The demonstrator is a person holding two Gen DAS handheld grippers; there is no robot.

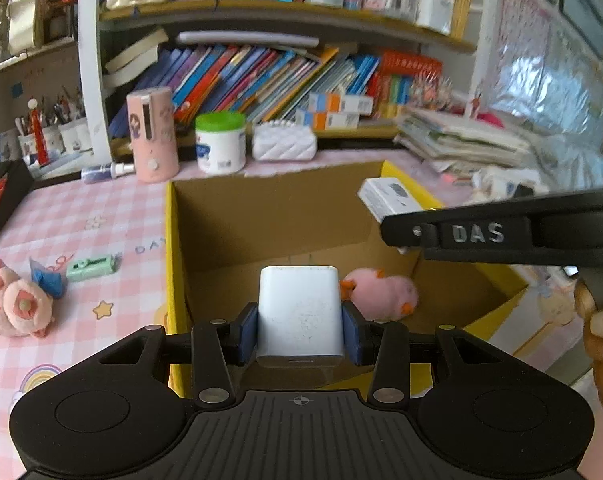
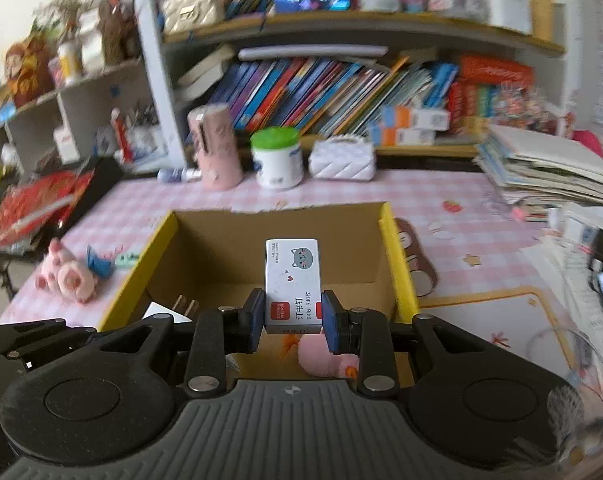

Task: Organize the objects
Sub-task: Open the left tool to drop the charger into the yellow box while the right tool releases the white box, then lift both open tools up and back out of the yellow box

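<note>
My left gripper is shut on a white charger block, held over the open cardboard box with yellow rims. A pink plush toy lies on the box floor. From the right, my right gripper's arm reaches in carrying a small white staple box. In the right wrist view, my right gripper is shut on that staple box, which shows a grey cat, above the cardboard box. The pink plush toy lies below it, and the charger's prongs show at the left.
On the pink checked tablecloth, left of the box, lie a pink pig plush, a blue scrap and a green stapler. Behind the box stand a pink cylinder, a green-lidded jar and a white quilted pouch. Paper stacks fill the right.
</note>
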